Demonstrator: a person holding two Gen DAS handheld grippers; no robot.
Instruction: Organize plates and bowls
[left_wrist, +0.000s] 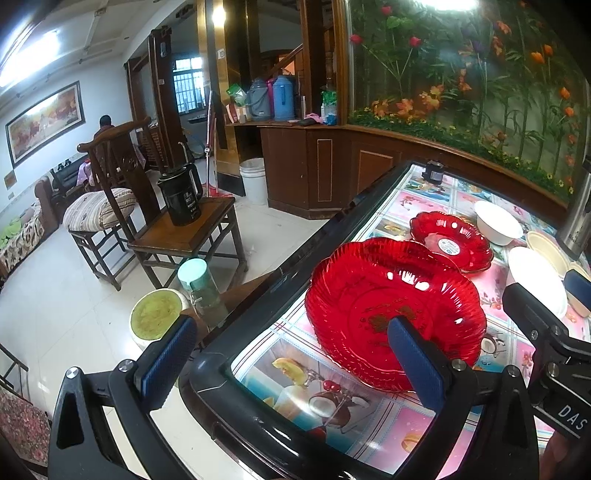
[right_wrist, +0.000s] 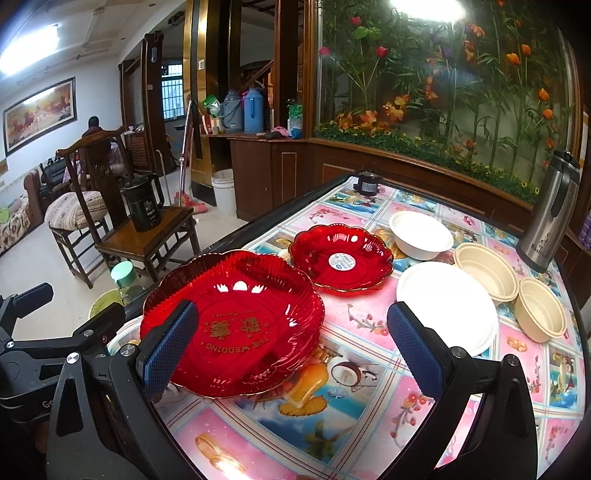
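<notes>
A large red glass plate (left_wrist: 395, 314) (right_wrist: 236, 321) lies near the table's left front edge, resting on another red plate under it. A smaller red plate with a white sticker (left_wrist: 452, 243) (right_wrist: 341, 256) lies behind it. A white plate (right_wrist: 447, 306) (left_wrist: 535, 280), a white bowl (right_wrist: 421, 234) (left_wrist: 496, 221) and two beige bowls (right_wrist: 485, 271) (right_wrist: 541, 308) sit to the right. My left gripper (left_wrist: 291, 354) is open and empty over the table's corner. My right gripper (right_wrist: 291, 347) is open and empty, just in front of the large red plate.
A steel thermos (right_wrist: 552, 214) stands at the table's far right. A small dark jar (right_wrist: 367, 182) sits at the far edge. Left of the table are a wooden chair with a black kettle (left_wrist: 181, 199), a teal-lidded bottle (left_wrist: 201, 288) and a green-filled bowl (left_wrist: 155, 314).
</notes>
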